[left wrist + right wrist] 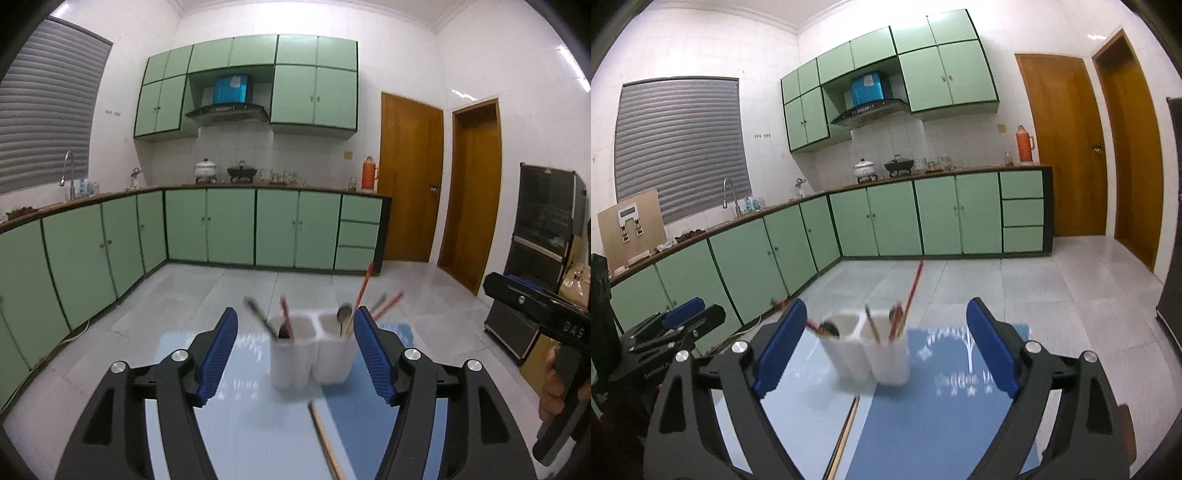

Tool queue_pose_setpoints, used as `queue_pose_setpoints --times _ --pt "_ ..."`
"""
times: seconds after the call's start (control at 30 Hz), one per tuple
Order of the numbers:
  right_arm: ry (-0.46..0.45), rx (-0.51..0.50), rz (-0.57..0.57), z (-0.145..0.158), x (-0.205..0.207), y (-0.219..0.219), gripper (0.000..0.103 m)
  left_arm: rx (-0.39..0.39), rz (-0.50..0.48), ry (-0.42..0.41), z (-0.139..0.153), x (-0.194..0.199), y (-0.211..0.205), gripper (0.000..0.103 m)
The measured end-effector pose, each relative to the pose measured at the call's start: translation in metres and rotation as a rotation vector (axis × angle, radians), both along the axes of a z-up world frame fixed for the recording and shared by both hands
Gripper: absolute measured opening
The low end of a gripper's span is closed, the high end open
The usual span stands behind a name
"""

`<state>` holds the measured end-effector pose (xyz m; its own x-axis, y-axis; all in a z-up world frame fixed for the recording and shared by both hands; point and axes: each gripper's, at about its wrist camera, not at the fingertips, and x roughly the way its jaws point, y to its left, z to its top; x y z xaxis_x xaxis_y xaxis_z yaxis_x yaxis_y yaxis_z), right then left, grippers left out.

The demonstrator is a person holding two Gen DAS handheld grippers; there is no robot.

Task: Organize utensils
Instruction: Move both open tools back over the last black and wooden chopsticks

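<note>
A white two-compartment utensil holder (312, 352) stands on the glass table; it also shows in the right wrist view (868, 354). Its cups hold red chopsticks (364, 288), a spoon (344, 317) and dark utensils. A wooden chopstick (327, 439) lies on the table in front of the holder, seen too in the right wrist view (846, 435). My left gripper (295, 328) is open and empty, just short of the holder. My right gripper (886, 325) is open and empty, above the table, facing the holder.
A blue placemat (945, 417) lies under and to the right of the holder on the glass table (243, 428). Green kitchen cabinets (229, 225) line the far walls. A black cabinet (543, 236) stands to the right. The right gripper's body (546, 317) shows at the left view's right edge.
</note>
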<state>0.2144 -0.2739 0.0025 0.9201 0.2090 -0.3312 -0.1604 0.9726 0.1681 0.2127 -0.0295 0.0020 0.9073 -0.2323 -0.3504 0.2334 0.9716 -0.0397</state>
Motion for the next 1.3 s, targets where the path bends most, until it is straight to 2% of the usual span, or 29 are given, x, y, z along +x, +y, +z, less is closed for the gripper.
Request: queue_pose_setpoints --times 0.23,0.67,0.77,0.83,1.03,1.3 --pt "0.091 0.009 -0.020 -0.049 -0.038 0.010 0.090 0.006 0.016 0.092 -0.050 -0.033 0.012 0.070" --pt "0.232 -0.054 0.010 -0.136 -0.073 0.061 0.090 0.075 0.036 0.278 -0.132 -0.064 0.024 0.070" --pt "0.249 -0.065 0.003 -0.149 -0.076 0.069 0.089 0.087 0.048 0.312 -0.144 -0.067 0.029 0.070" --pt "0.274 -0.080 0.002 -0.161 -0.078 0.076 0.081 0.092 0.055 0.328 -0.151 -0.070 0.031 0.070" --pt "0.326 -0.111 0.016 -0.184 -0.077 0.088 0.073 0.109 0.068 0.355 -0.162 -0.074 0.036 0.070" --pt "0.393 -0.140 0.032 -0.204 -0.077 0.096 0.067 0.114 0.070 0.375 -0.170 -0.075 0.037 0.070"
